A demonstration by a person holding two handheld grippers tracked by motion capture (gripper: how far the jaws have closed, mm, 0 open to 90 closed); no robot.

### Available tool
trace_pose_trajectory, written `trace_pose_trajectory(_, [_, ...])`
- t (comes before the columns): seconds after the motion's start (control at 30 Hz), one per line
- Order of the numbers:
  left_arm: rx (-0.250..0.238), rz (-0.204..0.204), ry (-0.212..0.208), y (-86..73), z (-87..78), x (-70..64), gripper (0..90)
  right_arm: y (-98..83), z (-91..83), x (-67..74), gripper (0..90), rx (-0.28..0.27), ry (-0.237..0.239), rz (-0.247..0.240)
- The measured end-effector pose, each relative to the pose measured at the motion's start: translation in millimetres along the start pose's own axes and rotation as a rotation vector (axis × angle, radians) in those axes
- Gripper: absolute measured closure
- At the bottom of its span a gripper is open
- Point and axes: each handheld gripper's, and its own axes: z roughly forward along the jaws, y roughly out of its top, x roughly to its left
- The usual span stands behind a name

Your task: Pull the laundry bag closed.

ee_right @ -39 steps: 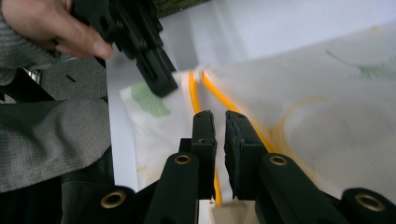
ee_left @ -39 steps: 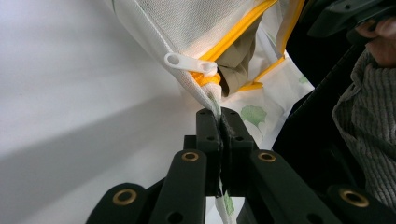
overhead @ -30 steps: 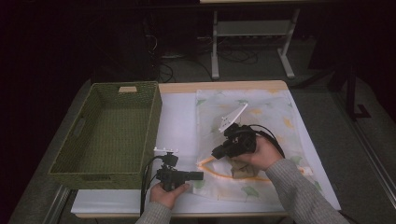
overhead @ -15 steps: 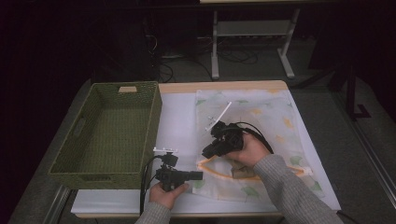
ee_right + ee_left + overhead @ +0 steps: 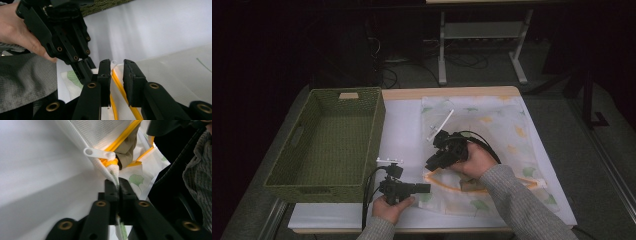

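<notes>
White mesh pouch (image 5: 492, 145), ginkgo-leaf print, orange zipper (image 5: 125, 136); lies flat on table, seemingly partly unzipped.

No text, label, brand, number or sign can be read in any of the views. The printed pattern on the white bag (image 5: 492, 125) is made up of green and yellow leaves, not letters. The pale tab on the rim of the green basket (image 5: 348, 95) is seen blank at this size, and nothing is marked on the white zip pull (image 5: 96, 152).
</notes>
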Motion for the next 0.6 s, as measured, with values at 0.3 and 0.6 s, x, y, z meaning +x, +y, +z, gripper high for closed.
trace_pose_trajectory(0.3, [-0.016,0.014,0.024,3.0,1.9,2.9,87.1,10.3,2.1,-0.5,73.7,0.021,0.013,-0.005])
trace_pose_trajectory(0.6, [-0.029,0.061,0.003,2.2,-0.7,-4.9,87.7,17.6,23.8,-5.2,69.2,0.073,0.052,0.029])
